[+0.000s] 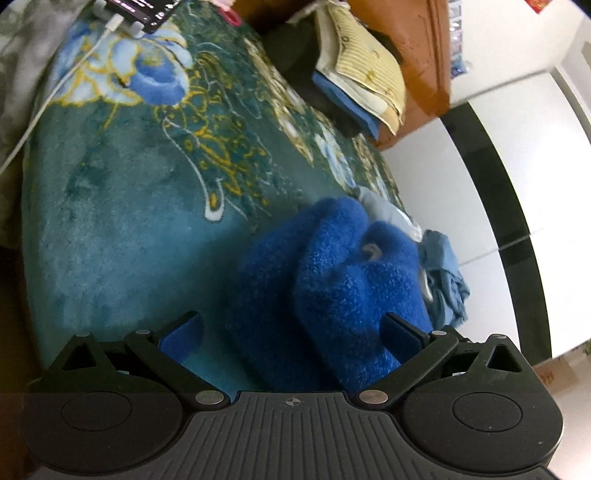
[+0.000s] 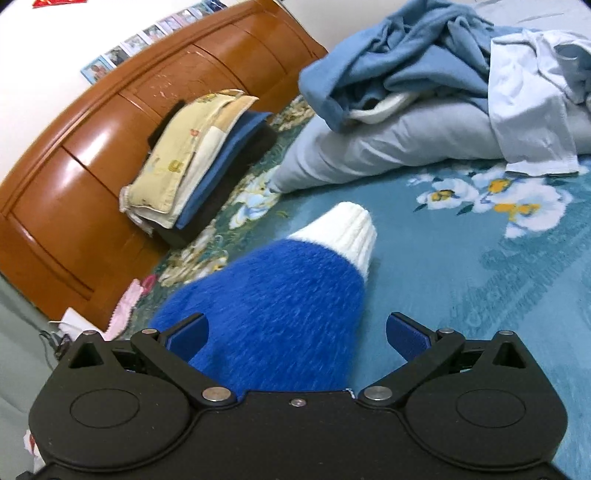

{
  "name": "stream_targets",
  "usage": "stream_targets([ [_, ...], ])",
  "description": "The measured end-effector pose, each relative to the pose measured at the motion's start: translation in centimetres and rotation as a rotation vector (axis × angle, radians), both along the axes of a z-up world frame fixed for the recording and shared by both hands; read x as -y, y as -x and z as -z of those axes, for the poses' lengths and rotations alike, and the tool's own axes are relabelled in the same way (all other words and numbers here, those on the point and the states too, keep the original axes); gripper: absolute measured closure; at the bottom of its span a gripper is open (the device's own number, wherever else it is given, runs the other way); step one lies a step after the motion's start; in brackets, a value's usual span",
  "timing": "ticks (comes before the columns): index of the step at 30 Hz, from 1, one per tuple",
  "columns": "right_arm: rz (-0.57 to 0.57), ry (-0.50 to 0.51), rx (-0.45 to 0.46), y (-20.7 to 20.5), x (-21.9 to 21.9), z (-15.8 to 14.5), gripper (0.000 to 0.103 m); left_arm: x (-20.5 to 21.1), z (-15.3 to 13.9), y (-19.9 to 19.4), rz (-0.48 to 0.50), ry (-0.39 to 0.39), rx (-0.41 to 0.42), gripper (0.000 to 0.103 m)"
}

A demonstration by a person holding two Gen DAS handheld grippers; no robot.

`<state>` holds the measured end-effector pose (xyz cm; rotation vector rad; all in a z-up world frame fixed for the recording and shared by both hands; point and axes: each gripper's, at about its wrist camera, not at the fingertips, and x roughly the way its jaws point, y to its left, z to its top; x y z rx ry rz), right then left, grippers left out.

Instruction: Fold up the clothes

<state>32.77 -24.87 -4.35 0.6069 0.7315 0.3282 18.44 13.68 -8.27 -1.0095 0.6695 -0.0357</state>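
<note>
A fluffy royal-blue garment (image 1: 325, 288) lies bunched on the teal floral bedspread (image 1: 122, 221). My left gripper (image 1: 291, 332) is open, its fingers either side of the garment's near end. In the right wrist view a blue sleeve (image 2: 273, 317) with a white ribbed cuff (image 2: 347, 232) stretches away between the open fingers of my right gripper (image 2: 295, 332). Neither gripper pinches the cloth.
A stack of folded clothes (image 2: 192, 158) sits by the wooden headboard (image 2: 85, 147). A pile of unfolded blue and white clothes (image 2: 443, 81) lies at the back right. A phone with a white cable (image 1: 140, 11) lies on the bed. A pink item (image 2: 129, 302) lies at left.
</note>
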Motion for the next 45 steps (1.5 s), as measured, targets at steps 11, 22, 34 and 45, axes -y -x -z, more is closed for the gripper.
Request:
stream_targets([
  [11, -0.104, -0.047, -0.038, -5.2, -0.3, 2.6, 0.001, 1.7, -0.1, 0.0, -0.021, -0.08, 0.046, 0.001],
  [22, -0.191, -0.133, -0.054, -8.3, -1.1, 4.7, 0.006, 1.8, 0.8, -0.7, -0.048, -0.009, 0.13, 0.016],
  [34, -0.248, -0.074, -0.047, -8.7, -1.5, 3.8, 0.046, 1.9, 1.4, -1.4, -0.017, -0.001, 0.173, 0.048],
  [45, -0.203, -0.021, 0.019, -6.3, -2.2, 1.2, 0.069, 0.9, 1.0, -1.7, 0.059, -0.032, 0.186, 0.058],
])
